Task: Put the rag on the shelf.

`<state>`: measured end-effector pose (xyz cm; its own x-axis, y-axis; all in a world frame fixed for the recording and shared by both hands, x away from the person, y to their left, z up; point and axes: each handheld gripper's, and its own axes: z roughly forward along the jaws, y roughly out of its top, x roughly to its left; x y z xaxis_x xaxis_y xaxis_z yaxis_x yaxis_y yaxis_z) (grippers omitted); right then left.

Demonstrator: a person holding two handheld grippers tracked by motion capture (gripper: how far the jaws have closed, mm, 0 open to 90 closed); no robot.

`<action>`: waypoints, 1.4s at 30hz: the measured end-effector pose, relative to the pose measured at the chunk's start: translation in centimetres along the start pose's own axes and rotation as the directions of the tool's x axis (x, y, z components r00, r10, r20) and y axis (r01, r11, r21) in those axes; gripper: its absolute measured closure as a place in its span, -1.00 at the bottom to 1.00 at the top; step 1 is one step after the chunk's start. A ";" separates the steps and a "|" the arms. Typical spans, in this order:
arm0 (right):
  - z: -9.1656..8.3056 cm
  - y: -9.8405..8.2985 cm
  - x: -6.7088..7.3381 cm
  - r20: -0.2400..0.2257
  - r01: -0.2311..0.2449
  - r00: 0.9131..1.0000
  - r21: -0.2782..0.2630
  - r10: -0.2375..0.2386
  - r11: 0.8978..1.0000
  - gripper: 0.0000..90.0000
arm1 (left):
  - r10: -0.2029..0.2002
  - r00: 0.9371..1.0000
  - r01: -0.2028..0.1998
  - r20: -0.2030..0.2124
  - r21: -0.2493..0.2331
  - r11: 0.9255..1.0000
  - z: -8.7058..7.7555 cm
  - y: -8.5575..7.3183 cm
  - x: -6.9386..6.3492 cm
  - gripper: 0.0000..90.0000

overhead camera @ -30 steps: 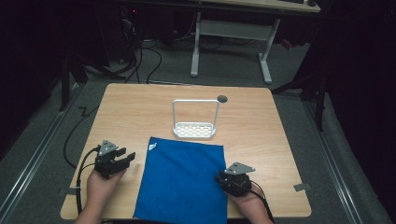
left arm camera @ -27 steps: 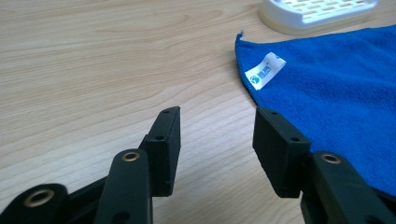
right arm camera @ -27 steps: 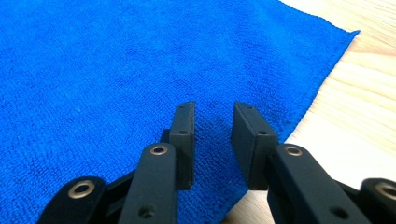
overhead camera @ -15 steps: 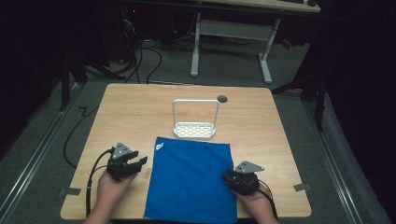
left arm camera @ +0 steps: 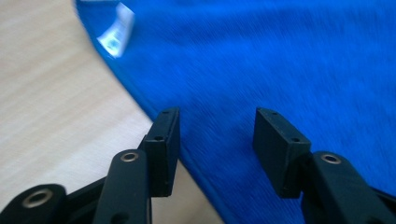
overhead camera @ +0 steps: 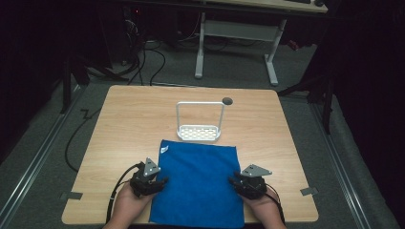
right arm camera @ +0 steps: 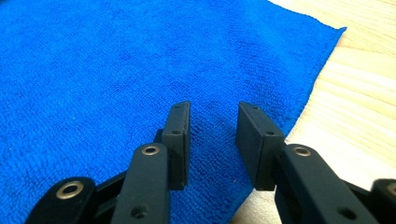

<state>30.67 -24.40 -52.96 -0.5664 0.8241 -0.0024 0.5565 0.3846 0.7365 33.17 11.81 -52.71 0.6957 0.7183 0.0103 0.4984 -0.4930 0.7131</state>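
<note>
Wooden table (overhead camera: 124,124) is carrying the blue cloth (overhead camera: 198,183) flat, just before the white rack (overhead camera: 199,121). I am bringing my left gripper (overhead camera: 154,183) and right gripper (overhead camera: 236,181) to its side edges, jaws apart, the right's just been widening; nothing is gripped or folded yet.

Light wood table (overhead camera: 124,124): blue cloth (overhead camera: 198,183) flat under and between both jaw pairs; white wire rack (overhead camera: 199,130) beyond jaws, past cloth.
</note>
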 end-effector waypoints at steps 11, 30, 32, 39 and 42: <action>-0.6 -0.3 -0.5 -0.016 -0.039 0.999 0.007 0.039 0.999 0.38 | -0.003 0.999 0.003 0.039 -0.002 1.000 -0.7 -0.5 -1.0 0.11; 0.2 1.7 -3.1 0.075 -0.076 0.993 -0.123 0.086 0.990 0.37 | -0.188 0.981 0.181 -0.048 -0.122 0.976 2.6 3.4 6.0 0.19; 0.5 2.3 -3.4 0.093 -0.078 0.992 -0.125 0.090 0.989 0.37 | -0.212 0.976 0.205 -0.040 -0.133 0.970 3.1 3.8 6.6 0.21; 3.2 4.3 -5.2 0.135 -0.118 0.982 -0.100 0.131 0.988 0.31 | -0.263 0.965 0.261 0.002 -0.127 0.957 4.9 4.6 7.4 0.24; 4.5 4.6 -5.9 0.137 -0.146 0.979 -0.066 0.154 0.987 0.21 | -0.235 0.972 0.233 -0.011 -0.094 0.968 5.3 4.9 7.2 0.26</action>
<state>39.29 -25.58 -52.62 -0.3853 0.9226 0.0189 0.5918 0.2313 0.7722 43.38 11.95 -52.83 0.5534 0.8194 -0.1495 0.5956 -0.2638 0.7587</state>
